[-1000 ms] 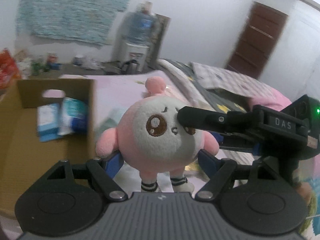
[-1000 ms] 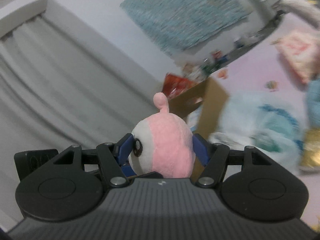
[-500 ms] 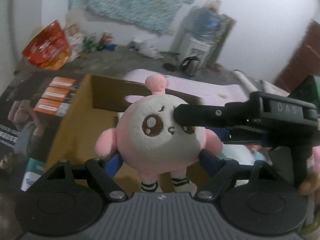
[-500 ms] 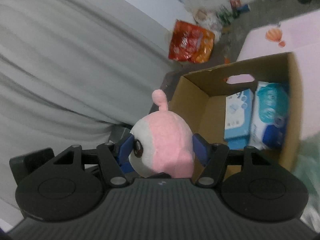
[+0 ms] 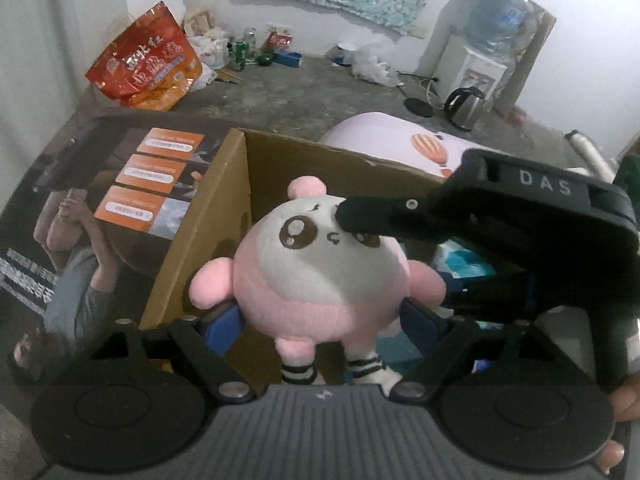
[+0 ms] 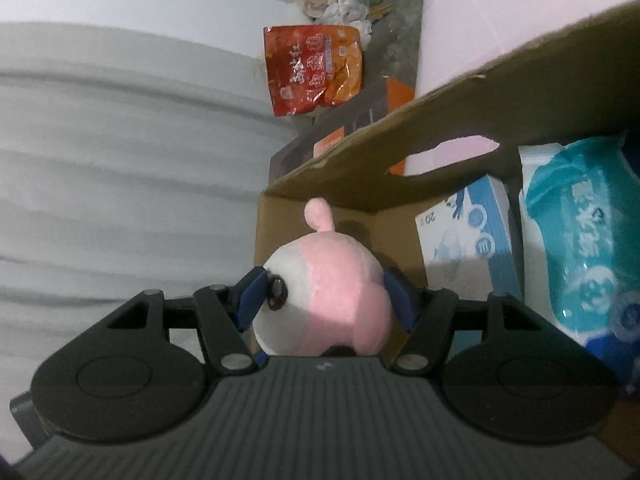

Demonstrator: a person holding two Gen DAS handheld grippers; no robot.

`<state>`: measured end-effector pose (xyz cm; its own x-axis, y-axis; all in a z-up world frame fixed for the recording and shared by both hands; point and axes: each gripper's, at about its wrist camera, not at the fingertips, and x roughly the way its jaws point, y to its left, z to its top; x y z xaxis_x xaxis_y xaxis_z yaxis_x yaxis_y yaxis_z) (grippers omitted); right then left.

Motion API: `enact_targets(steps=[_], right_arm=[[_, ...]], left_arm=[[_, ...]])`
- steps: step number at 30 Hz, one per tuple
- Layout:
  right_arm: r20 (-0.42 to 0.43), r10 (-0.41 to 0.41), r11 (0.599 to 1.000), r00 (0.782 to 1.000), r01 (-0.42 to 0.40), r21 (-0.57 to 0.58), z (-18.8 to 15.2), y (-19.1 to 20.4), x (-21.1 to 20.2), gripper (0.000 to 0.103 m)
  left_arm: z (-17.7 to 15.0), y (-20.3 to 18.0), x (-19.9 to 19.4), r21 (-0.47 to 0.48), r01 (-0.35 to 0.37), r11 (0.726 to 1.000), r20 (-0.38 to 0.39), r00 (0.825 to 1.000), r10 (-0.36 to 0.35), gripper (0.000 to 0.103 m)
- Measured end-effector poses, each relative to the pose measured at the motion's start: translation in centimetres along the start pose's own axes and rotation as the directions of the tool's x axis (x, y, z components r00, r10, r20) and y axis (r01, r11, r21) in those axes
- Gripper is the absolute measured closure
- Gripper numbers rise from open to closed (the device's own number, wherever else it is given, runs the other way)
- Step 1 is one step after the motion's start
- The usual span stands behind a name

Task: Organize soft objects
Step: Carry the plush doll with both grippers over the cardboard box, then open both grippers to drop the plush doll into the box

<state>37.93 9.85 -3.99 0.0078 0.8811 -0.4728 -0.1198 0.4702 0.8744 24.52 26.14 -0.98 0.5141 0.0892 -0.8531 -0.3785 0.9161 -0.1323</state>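
Observation:
A round pink-and-white plush toy (image 5: 320,272) hangs over the open cardboard box (image 5: 208,240). My left gripper (image 5: 320,320) has its blue pads against the toy's lower sides. From the right, one of my right gripper's black fingers (image 5: 384,220) lies across the toy's face. In the right wrist view the plush toy (image 6: 328,292) sits squeezed between the blue pads of my right gripper (image 6: 326,298), just inside the box wall (image 6: 400,148). The toy's back is hidden. A blue tissue box (image 6: 464,240) and a teal wipes pack (image 6: 580,248) lie in the box.
A dark printed carton (image 5: 100,200) lies left of the box. A red snack bag (image 5: 148,64) lies on the grey floor beyond. A kettle (image 5: 464,104) and water dispenser (image 5: 484,52) stand at the back right. Pink bedding (image 5: 400,140) borders the box's far side, a grey curtain (image 6: 120,160) its other side.
Both grippers have carried the plush toy from above the bed to over the open box and tipped downward. The box now fills the views below the toy.

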Motion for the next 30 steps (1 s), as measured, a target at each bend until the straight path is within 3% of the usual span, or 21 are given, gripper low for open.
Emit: enact_targets(steps=[5,12,16,23,30], right_arm=[[0.029,0.008,1.0,1.0,-0.009,0.021,0.5,-1.4,1.9,0.037],[0.006,-0.032,0.999,0.999,0.032,0.034,0.1,-3.0,4.1,0.035],[0.024,0.001,1.0,1.0,-0.002,0.022,0.3,-2.5,3.9,0.024],[0.109,0.046,0.999,0.993,-0.045,-0.01,0.1,-1.2,1.6,0.022],[0.213,0.105,0.983,0.971,-0.068,-0.173,-0.7,2.6,-5.4,0.022]], left_arm=[[0.1,-0.3,0.8,0.012,-0.05,0.999,0.004,0.999,0.05,0.016],[0.3,-0.2,0.7,0.023,-0.074,0.997,0.031,0.997,0.073,0.011],[0.3,-0.3,0.0,0.022,-0.064,0.998,0.044,0.997,0.063,0.011],[-0.5,0.0,-1.5,0.01,-0.036,0.999,0.038,0.999,0.035,0.011],[-1.8,0.4,-2.1,-0.032,0.029,0.999,-0.032,0.999,-0.03,0.016]])
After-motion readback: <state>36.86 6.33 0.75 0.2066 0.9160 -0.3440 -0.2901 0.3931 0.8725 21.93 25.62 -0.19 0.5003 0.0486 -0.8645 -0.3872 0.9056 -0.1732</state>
